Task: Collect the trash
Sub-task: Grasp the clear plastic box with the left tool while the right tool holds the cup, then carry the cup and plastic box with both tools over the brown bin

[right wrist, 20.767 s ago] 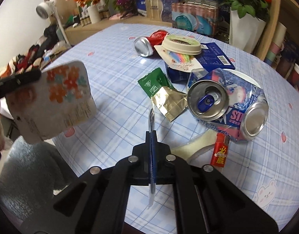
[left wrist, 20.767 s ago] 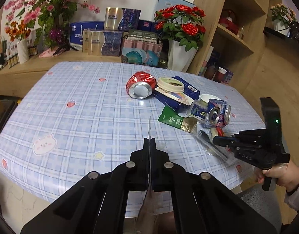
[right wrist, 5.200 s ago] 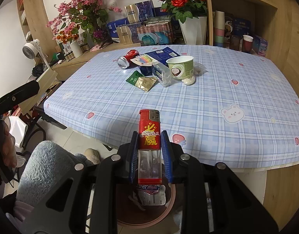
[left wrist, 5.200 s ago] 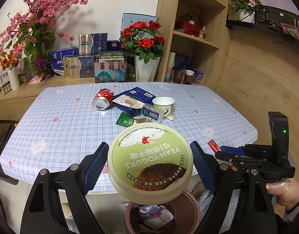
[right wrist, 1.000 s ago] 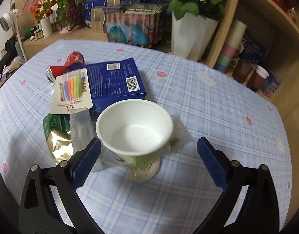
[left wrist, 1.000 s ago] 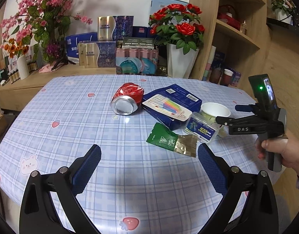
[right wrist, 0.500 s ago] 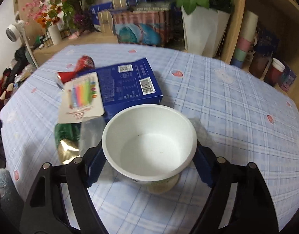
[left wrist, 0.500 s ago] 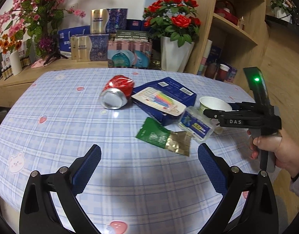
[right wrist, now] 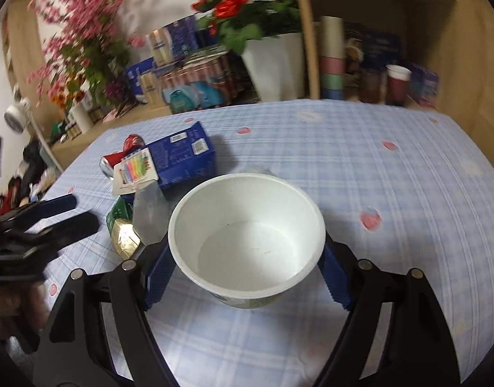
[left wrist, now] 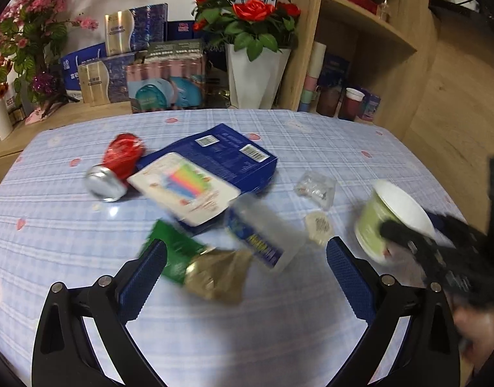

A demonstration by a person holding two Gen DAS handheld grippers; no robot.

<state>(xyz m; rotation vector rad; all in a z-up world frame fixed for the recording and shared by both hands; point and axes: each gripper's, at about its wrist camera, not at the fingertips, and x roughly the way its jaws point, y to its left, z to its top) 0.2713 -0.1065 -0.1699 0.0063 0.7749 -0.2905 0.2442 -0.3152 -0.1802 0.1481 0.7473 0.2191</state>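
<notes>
- The right gripper [right wrist: 247,271] has the white paper yogurt cup [right wrist: 247,238] clamped between its blue fingers [right wrist: 158,274], one pad on each side of the cup wall, and the cup looks raised off the blue checked tabletop [right wrist: 392,193]
- From the left wrist view the same cup [left wrist: 392,219] shows its green side and tilts, with the right gripper [left wrist: 408,242] dark and blurred around it at the tabletop's right edge
- The left gripper [left wrist: 247,264] has its fingers [left wrist: 143,274] spread wide with nothing gripped; it hangs over the near part of the tabletop [left wrist: 53,225]
- Between those spread fingers, lying on the cloth, is a green and gold foil wrapper [left wrist: 201,264], and just beside it to the right a small clear plastic box with a blue label [left wrist: 263,238]
- Farther back lies a blue carton [left wrist: 221,158] with a card of coloured candles [left wrist: 185,187] on top, and a crushed red can [left wrist: 117,164] touching its left side
- A crumpled clear wrapper [left wrist: 314,187] and a small round seal [left wrist: 317,225] lie between the carton and the cup
- A white vase of red roses [left wrist: 253,74] stands behind the tabletop by the wooden shelf [left wrist: 359,32]
</notes>
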